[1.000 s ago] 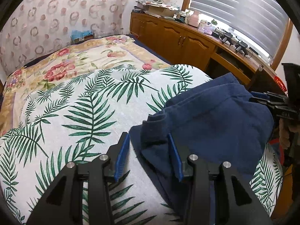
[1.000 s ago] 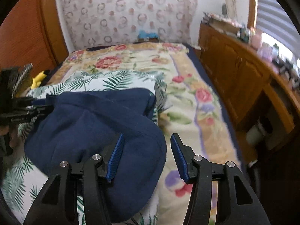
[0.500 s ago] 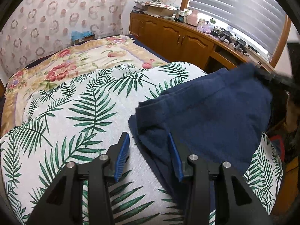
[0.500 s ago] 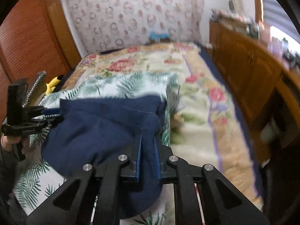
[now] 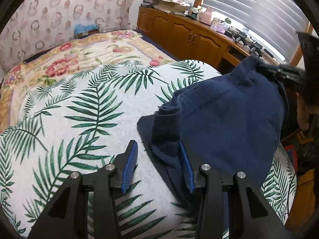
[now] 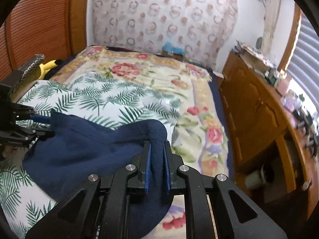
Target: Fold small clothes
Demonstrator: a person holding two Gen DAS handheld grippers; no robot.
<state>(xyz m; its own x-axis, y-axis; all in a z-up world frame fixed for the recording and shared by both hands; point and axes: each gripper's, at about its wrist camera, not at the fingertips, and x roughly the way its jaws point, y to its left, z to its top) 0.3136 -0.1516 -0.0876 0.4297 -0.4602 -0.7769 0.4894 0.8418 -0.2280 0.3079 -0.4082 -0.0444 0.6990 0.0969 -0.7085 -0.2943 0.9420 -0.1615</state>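
A navy blue garment (image 5: 229,119) lies on a palm-leaf sheet (image 5: 79,109) on the bed. My left gripper (image 5: 157,155) is open, its fingers straddling a bunched corner of the garment near me. My right gripper (image 6: 157,151) is shut on the garment's far edge (image 6: 157,133) and holds it raised off the bed; it shows at the right of the left wrist view (image 5: 279,73). In the right wrist view the garment (image 6: 83,145) sags between both grippers, with the left gripper (image 6: 39,125) at its left corner.
A floral bedspread (image 5: 83,53) covers the far half of the bed. A wooden cabinet (image 5: 189,35) with cluttered top runs along the right under window blinds (image 5: 249,10). A wooden wall panel (image 6: 39,29) stands left of the bed. The bed edge drops off at right.
My right gripper closed on the garment's edge and lifted it up and toward the right. The left gripper stayed open at the near corner.
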